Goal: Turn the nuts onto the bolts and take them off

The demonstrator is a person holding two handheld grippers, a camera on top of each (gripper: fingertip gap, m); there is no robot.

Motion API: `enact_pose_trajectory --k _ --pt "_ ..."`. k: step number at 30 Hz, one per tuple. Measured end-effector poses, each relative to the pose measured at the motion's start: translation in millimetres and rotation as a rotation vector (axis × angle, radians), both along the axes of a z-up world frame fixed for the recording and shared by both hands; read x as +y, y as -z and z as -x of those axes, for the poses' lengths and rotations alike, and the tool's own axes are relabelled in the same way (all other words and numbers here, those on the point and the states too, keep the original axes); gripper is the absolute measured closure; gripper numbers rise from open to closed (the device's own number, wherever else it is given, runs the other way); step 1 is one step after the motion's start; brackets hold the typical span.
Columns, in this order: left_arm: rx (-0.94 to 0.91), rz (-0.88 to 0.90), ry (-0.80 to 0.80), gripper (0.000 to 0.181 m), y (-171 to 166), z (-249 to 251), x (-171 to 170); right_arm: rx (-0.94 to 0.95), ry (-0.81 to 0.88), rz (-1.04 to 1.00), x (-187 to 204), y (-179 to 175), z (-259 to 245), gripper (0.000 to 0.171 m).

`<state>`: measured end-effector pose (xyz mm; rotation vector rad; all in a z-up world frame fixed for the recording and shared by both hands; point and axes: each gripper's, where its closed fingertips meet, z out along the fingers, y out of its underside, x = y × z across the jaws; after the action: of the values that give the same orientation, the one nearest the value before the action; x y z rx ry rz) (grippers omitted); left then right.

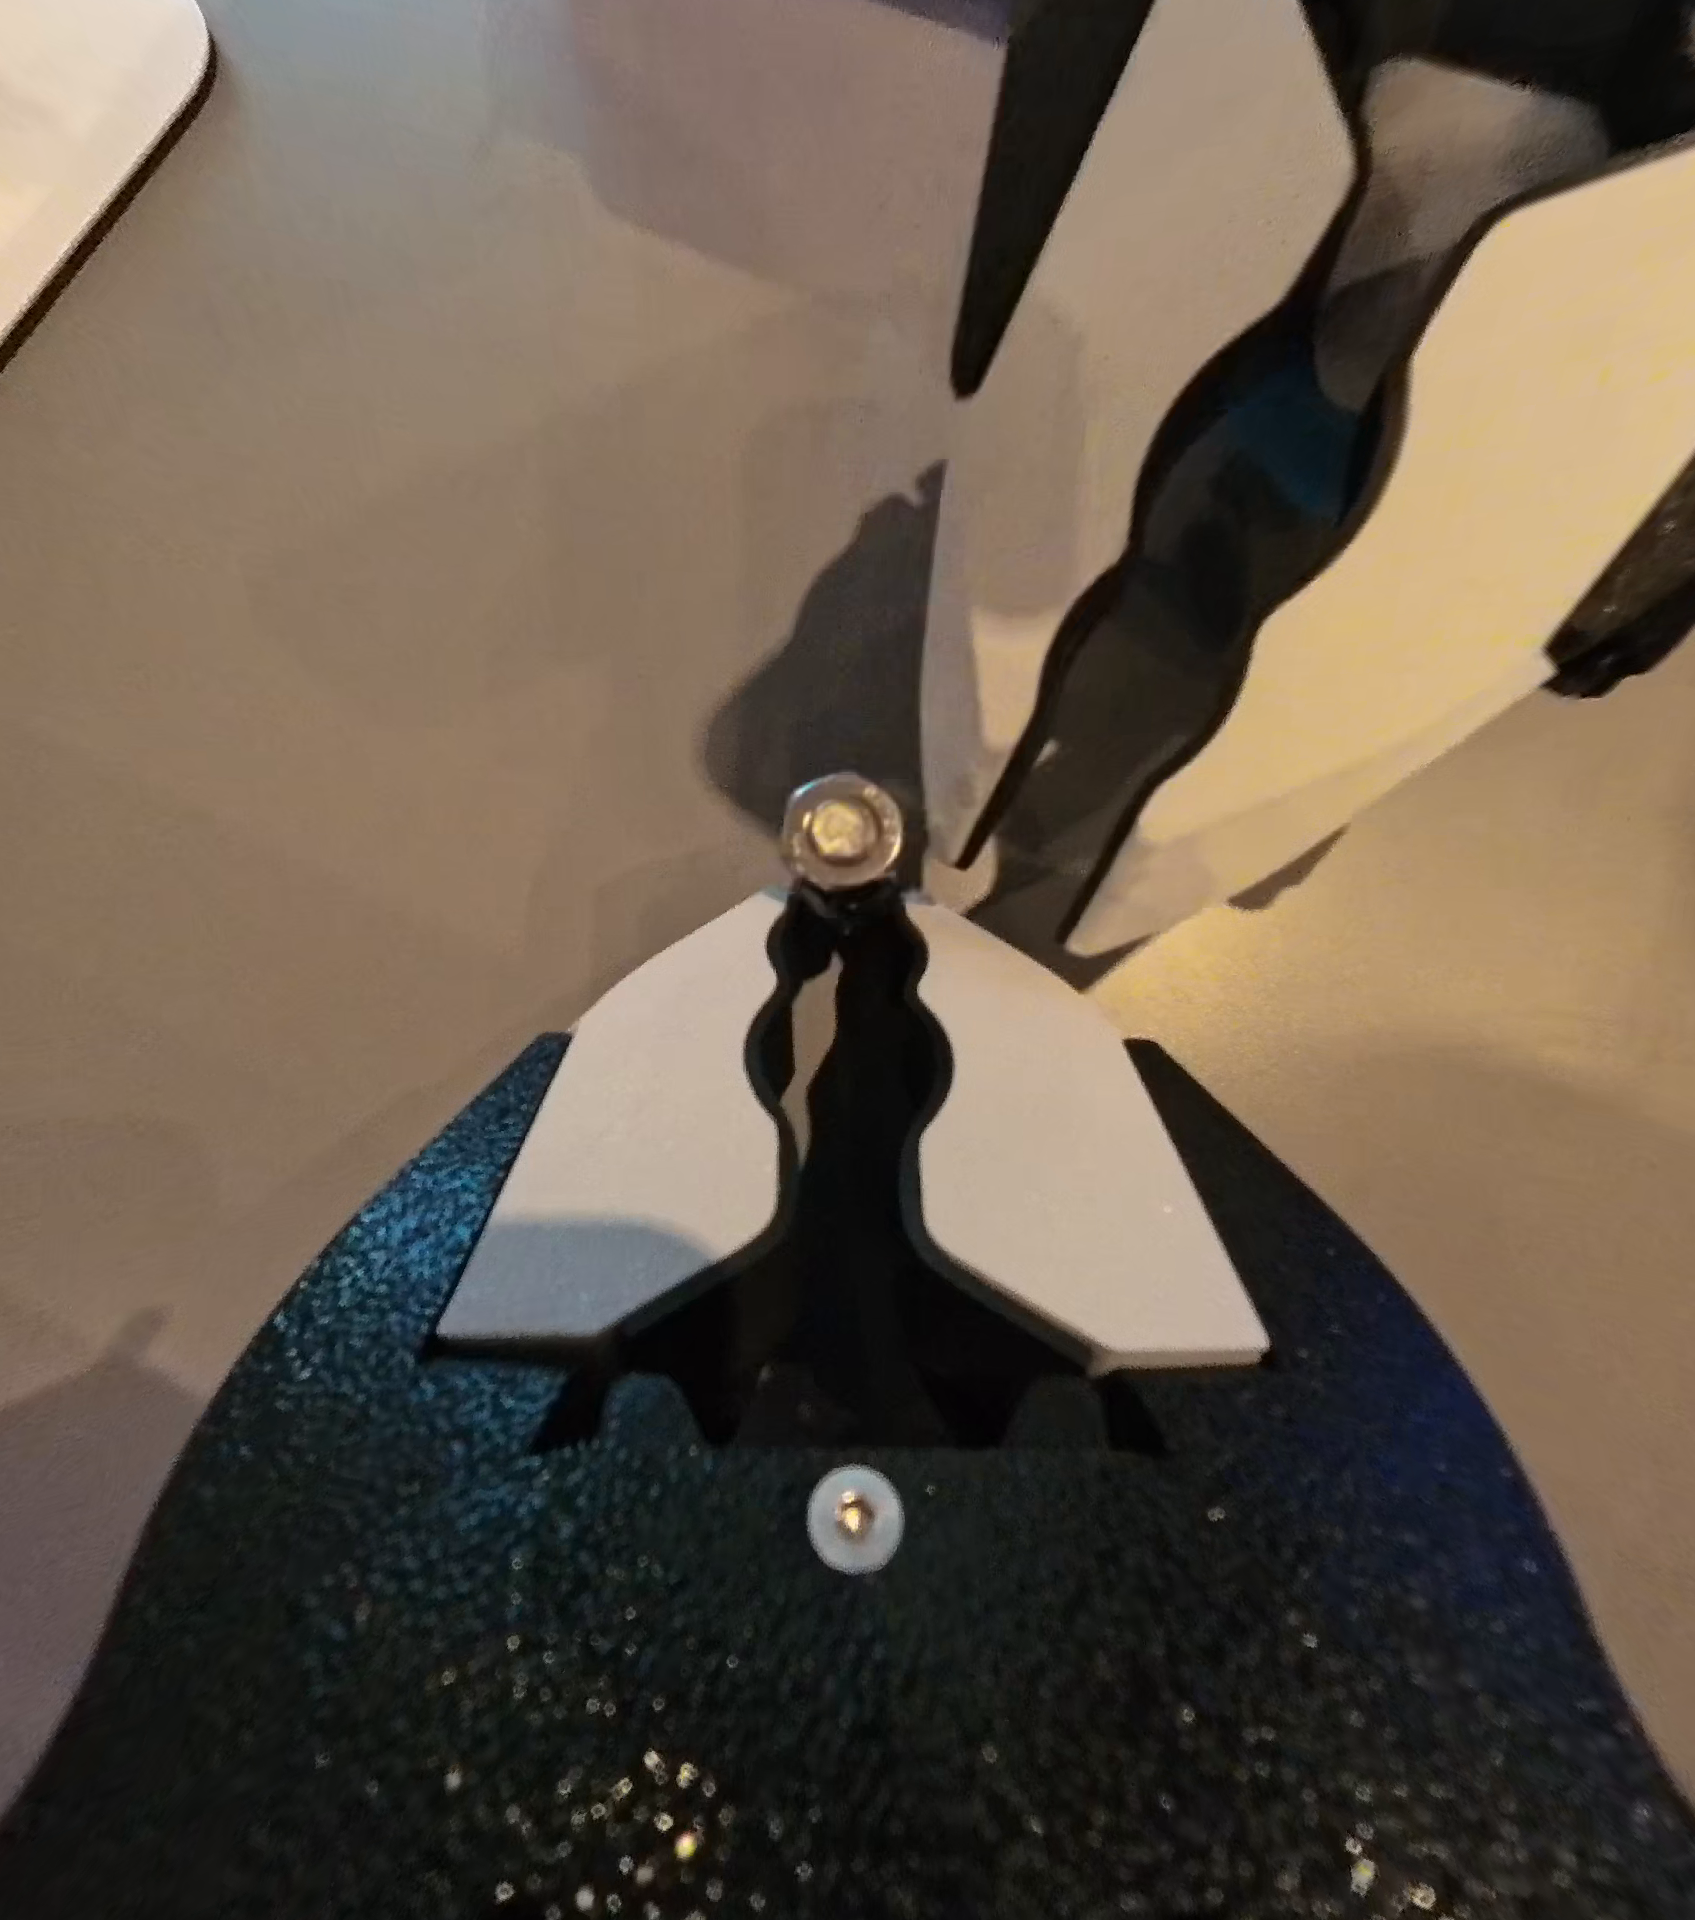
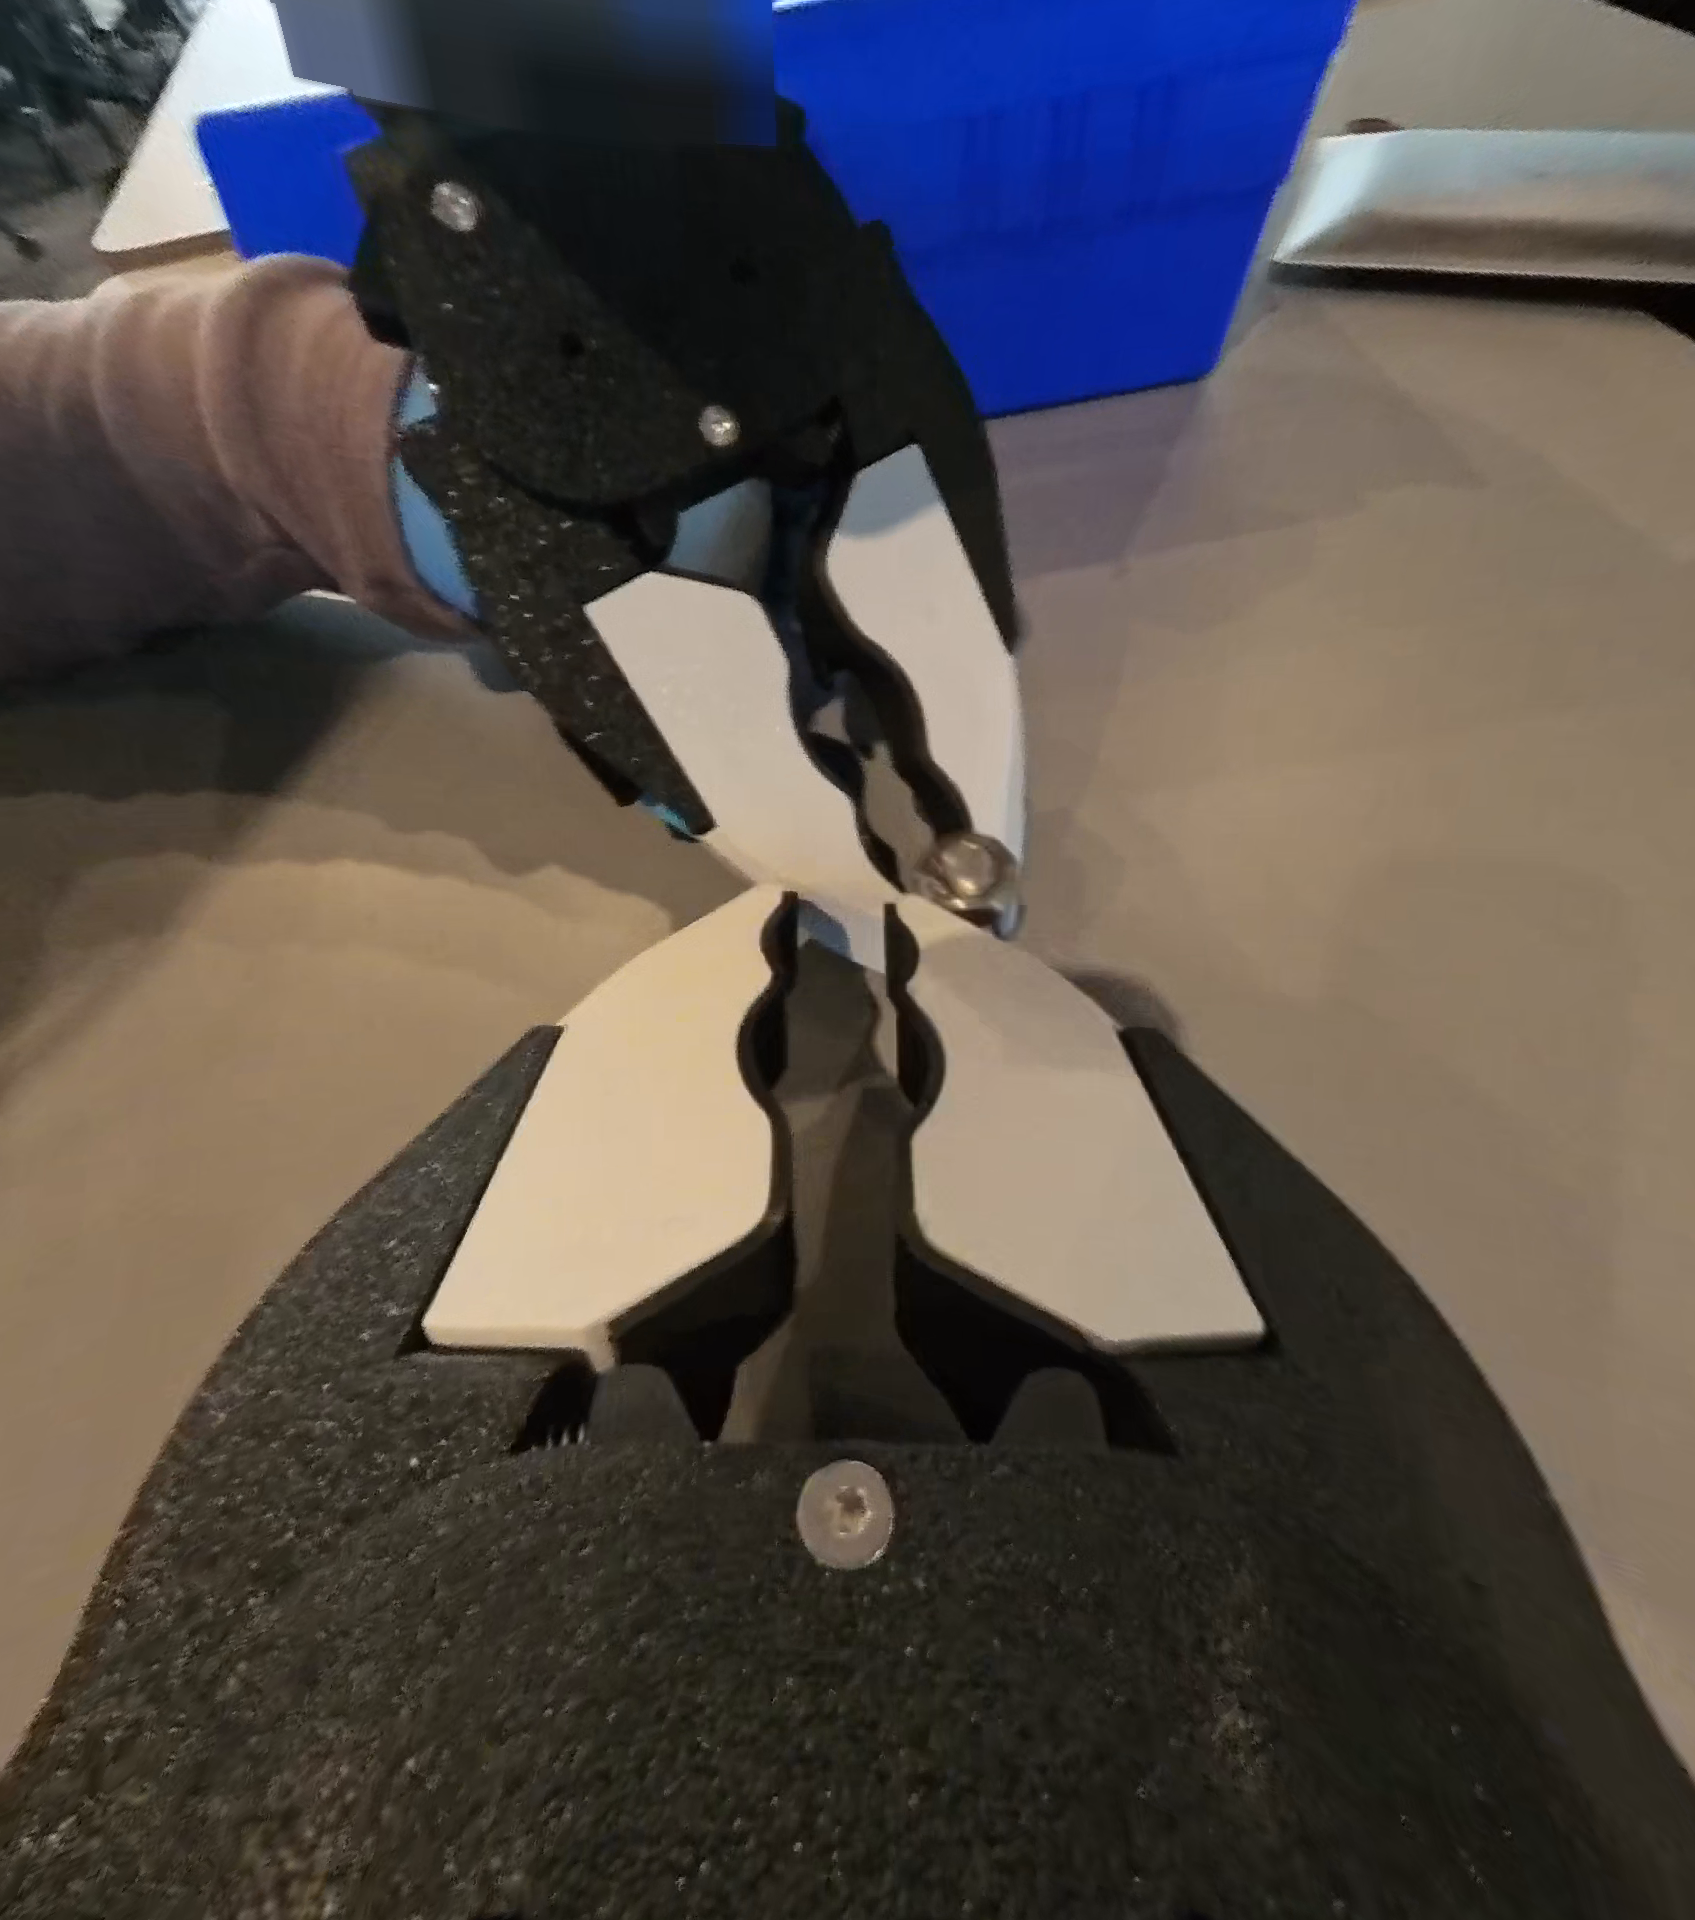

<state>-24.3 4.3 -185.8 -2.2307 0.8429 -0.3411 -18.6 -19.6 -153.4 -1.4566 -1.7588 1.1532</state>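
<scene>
My left gripper (image 1: 841,904) is shut on a small silver bolt with a nut on it (image 1: 841,836), pinched at the very fingertips above the grey table. In the right wrist view the left gripper (image 2: 957,883) reaches in from the upper left with the bolt and nut (image 2: 968,868) at its tip. My right gripper (image 2: 838,920) stands with its fingers a narrow gap apart and nothing between them, its tips just left of and below the bolt. In the left wrist view the right gripper (image 1: 1019,894) comes in from the upper right, its tips beside the bolt.
A blue bin (image 2: 1051,208) stands at the back of the table (image 2: 1445,831). A flat metal plate (image 2: 1549,208) lies at the back right. A white board (image 1: 1,208) lies at the left. A person's sleeve (image 2: 95,447) is behind the left gripper. Only a small space, under 4 cm, lies between the two pairs of fingers.
</scene>
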Motion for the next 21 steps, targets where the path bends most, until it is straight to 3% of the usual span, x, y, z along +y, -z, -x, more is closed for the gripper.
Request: enact_pose_trajectory --k 6,13,15,16,17,21 --pt "0.001 0.001 0.0 0.166 0 0 0 0.038 0.074 0.006 10 -5 1 0.139" --pt "0.001 0.001 0.0 0.166 0 0 0 0.018 0.095 -0.033 13 -2 4 0.133" --pt "-0.004 -0.003 0.0 0.166 0 0 0 0.012 0.043 -0.025 6 -1 3 0.139" --pt "-0.002 -0.003 0.0 0.166 0 0 0 0.03 -0.025 0.003 -4 -4 -1 0.16" --pt "0.0 0.0 0.0 0.166 0 0 0 0.05 -0.043 0.028 -8 -8 -3 0.161" --pt "0.001 0.001 0.001 0.166 0 0 0 0.086 0.082 0.005 11 -12 0 0.142"
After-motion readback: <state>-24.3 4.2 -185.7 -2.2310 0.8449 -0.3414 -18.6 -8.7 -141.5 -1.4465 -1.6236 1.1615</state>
